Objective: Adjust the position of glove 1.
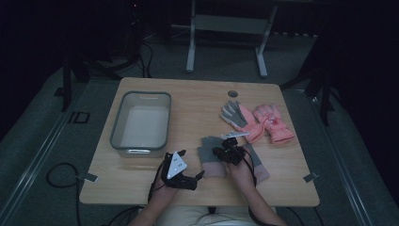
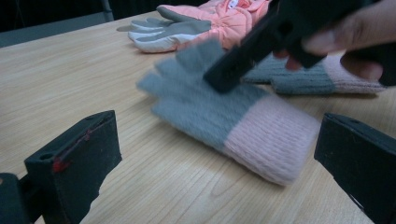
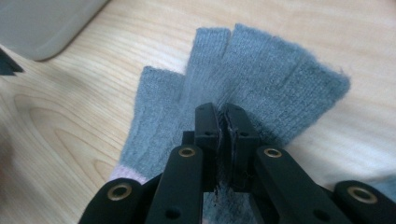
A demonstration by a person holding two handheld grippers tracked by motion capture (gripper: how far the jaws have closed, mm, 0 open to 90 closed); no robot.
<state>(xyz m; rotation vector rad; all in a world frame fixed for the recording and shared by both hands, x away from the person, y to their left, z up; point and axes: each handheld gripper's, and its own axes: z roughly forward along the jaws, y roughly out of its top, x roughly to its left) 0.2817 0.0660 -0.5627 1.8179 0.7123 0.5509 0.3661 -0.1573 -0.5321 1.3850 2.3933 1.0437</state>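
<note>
Grey knit glove (image 3: 243, 84), pinched in the closed right gripper (image 3: 225, 116), points toward the desk's (image 1: 197, 103) far-left bin (image 1: 118, 123); left gripper (image 1: 186, 175) gapes empty.

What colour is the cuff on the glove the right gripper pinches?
Pale pink cuff on a grey glove; clearest in the left gripper view.

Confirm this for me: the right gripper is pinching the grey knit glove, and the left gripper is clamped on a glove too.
Half right. The right gripper is shut on the grey knit glove, as the right gripper view shows. But the left gripper is open: in the left gripper view its jaws stand wide apart and hold nothing.
</note>
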